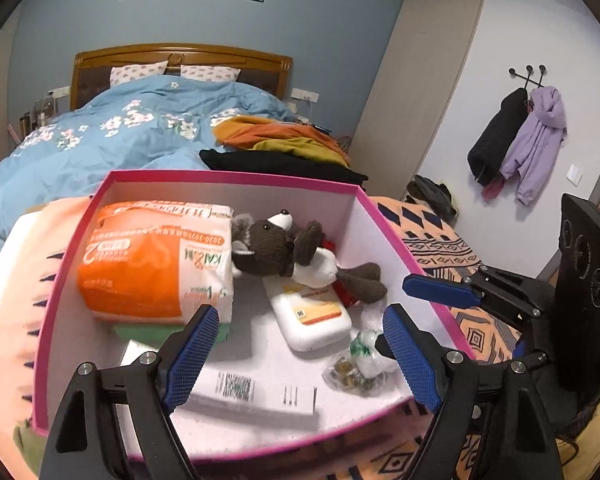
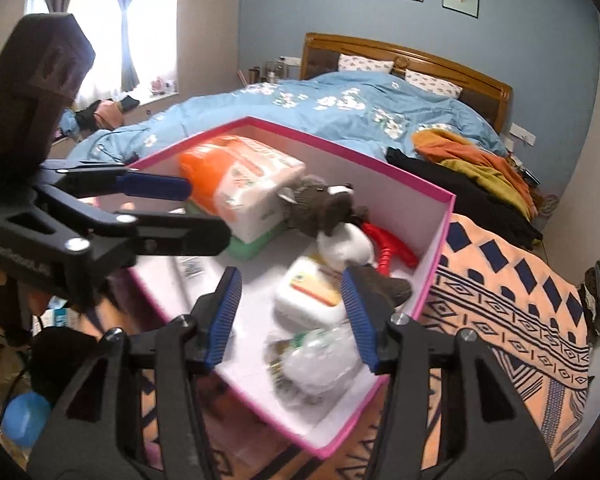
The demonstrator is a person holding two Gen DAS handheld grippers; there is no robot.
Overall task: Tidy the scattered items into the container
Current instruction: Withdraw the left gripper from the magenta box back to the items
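Beneath both grippers we see the pink box (image 1: 228, 178), filled. The left gripper (image 1: 300, 356) and right gripper (image 2: 296, 316) stand spread, empty; the plush mouse (image 1: 276, 248) lies at twelve o'clock. A patterned blanket (image 2: 512, 300) covers the bed.

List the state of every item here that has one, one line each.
Pink box: lidless, holding items.
Stuffed mouse: lying on its side in the box.
Orange pack: lying flat on a green pack.
White bottle: lying flat.
Left gripper: jaws open, empty.
Right gripper: jaws open, empty.
Bed: unmade.

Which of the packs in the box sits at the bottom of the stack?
The green pack: it lies flat under the orange-and-white pack, only its edge showing.
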